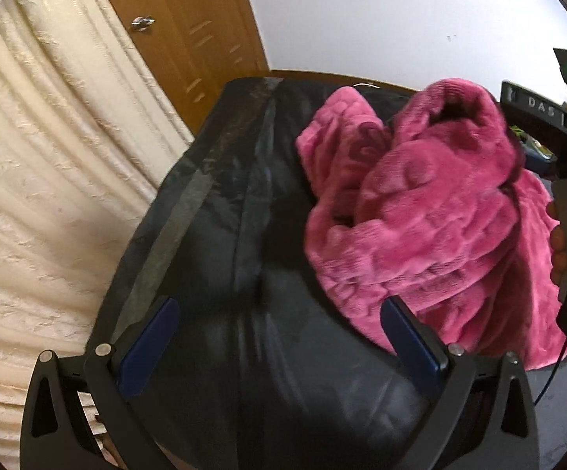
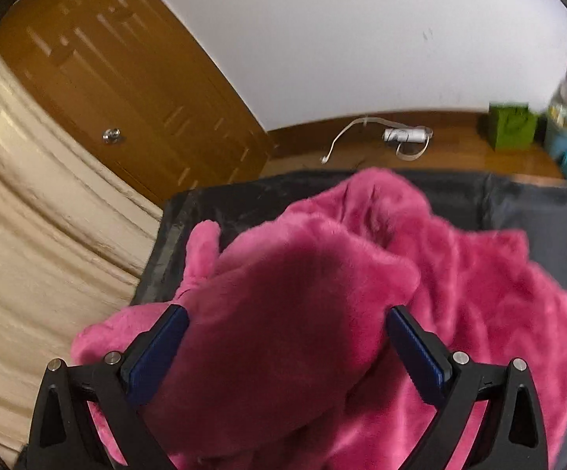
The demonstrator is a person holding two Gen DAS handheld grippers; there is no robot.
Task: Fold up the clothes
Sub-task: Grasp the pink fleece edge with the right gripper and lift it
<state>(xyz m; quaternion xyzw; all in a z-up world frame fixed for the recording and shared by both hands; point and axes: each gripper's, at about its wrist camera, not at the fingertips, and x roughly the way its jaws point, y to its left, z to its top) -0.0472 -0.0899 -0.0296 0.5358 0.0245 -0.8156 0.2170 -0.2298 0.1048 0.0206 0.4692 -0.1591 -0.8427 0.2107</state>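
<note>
The left claw [image 1: 279, 337] is spread wide, its 2 blue pads [image 1: 150, 346] apart and nothing between them; under it lies only the black cover [image 1: 221, 258]. The pink garment [image 1: 412, 211] sits crumpled ahead and to the right of this claw, one edge reaching the right pad. Farther right, a hand [image 1: 561, 235] grips the other tool's handle. The right claw [image 2: 287, 348] is also spread, with a thick fold of the garment [image 2: 283, 305] bulging up between its pads; the pads do not pinch it. The rest of the garment spreads ahead and to the right over the cover [image 2: 518, 203]. A cream curtain [image 2: 29, 211] hangs left of both claws, a wooden door [image 2: 127, 94] beyond it.
</note>
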